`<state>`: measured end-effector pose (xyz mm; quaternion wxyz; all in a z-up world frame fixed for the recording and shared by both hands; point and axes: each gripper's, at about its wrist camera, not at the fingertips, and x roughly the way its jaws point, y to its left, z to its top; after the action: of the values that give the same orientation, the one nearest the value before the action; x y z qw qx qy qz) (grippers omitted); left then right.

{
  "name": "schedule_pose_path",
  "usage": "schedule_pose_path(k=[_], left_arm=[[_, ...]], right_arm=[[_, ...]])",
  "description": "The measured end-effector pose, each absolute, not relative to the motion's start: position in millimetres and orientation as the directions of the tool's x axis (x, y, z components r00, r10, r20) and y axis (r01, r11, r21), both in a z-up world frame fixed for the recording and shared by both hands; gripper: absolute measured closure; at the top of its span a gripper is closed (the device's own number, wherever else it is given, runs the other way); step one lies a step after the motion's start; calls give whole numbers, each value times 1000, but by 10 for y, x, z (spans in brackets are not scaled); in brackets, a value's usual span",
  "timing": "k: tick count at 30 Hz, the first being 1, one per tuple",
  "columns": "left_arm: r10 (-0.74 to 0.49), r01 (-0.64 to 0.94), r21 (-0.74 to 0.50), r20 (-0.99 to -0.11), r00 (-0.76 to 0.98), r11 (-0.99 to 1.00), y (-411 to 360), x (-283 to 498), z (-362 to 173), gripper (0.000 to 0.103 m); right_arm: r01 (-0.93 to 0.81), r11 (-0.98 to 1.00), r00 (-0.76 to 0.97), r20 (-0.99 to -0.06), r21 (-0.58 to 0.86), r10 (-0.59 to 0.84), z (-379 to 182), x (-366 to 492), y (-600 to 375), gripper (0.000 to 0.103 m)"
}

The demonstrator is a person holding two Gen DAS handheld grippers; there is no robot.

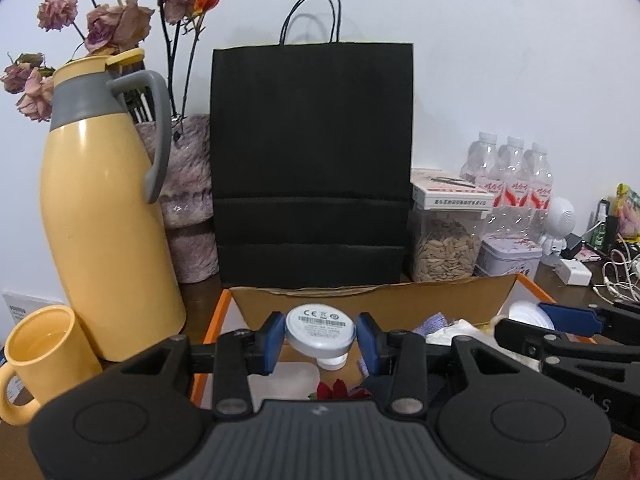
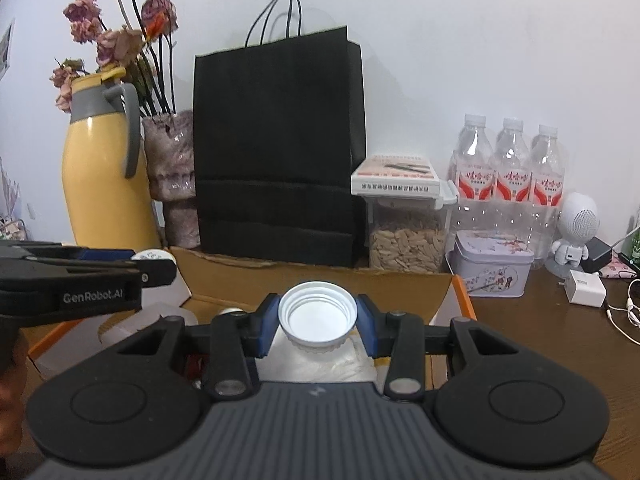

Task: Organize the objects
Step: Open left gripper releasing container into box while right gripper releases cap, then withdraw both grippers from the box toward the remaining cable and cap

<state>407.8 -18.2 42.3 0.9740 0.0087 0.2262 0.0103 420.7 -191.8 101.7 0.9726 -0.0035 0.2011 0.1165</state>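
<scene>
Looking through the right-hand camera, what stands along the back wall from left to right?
Yellow jug → pink vase with dried roses → black bag → seed jar → three water bottles → white robot figure.

Bag (image 1: pixel 312 160) at frame centre, against the wall. Left of it: vase (image 1: pixel 190 200), then jug (image 1: pixel 104 216), mug (image 1: pixel 38 356) at lower left. Right of bag: seed jar (image 1: pixel 446 248), tin (image 1: pixel 508 260) before bottles (image 1: pixel 508 176). Open box (image 1: pixel 372 300) lies before the bag on the surface (image 2: pixel 540 332).
</scene>
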Motion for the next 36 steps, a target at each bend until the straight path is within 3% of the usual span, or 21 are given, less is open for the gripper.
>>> schedule_pose_path(k=[1, 2, 3, 4, 5, 7, 36], left_arm=[[36, -27, 27, -446, 894, 999, -178, 4090, 417, 45], [48, -37, 33, -450, 892, 999, -173, 4102, 411, 20], [57, -46, 36, -451, 891, 998, -165, 4107, 404, 10], [67, -55, 39, -445, 893, 998, -159, 4105, 401, 2], [75, -62, 43, -438, 896, 997, -155, 4095, 403, 2], [77, -66, 41, -437, 896, 997, -144, 4089, 413, 2], [54, -54, 11, -403, 914, 998, -178, 3602, 493, 0]], right_arm=[[-223, 974, 891, -397, 36, 219, 1004, 4214, -1918, 55], [-217, 976, 891, -403, 31, 211, 996, 4224, -1918, 44], [-214, 977, 889, -410, 26, 205, 985, 4232, -1919, 35], [-207, 978, 888, -414, 24, 198, 976, 4236, -1924, 16], [-194, 981, 892, -413, 18, 184, 969, 4235, -1923, 5], [-182, 983, 897, -408, 5, 168, 967, 4219, -1927, 0], [-189, 982, 908, -381, -4, 173, 1060, 3789, -1945, 0]])
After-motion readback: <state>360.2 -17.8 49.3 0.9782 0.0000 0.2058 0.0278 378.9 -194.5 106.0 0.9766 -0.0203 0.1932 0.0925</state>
